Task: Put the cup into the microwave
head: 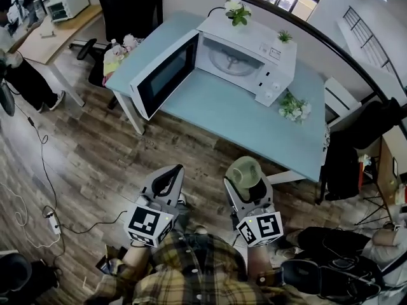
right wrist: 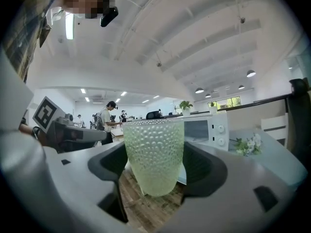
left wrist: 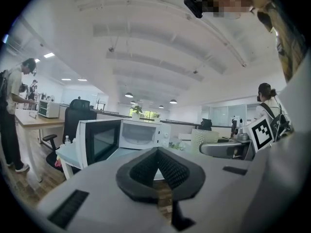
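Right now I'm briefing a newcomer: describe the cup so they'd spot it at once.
Find the light blue table with the open white microwave. Before it, the right gripper clamps the cup. It's translucent pale green, dimpled; the left gripper holds nothing.

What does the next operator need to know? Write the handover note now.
Left hand-held gripper: shut, empty.
Right hand-held gripper: shut on the green cup, upright.
Both are short of the blue table.
Microwave stands on that table, door open, turntable bare.
Done: cup in grip, door open.
Left: carry the cup inside, set it on the turntable, release.
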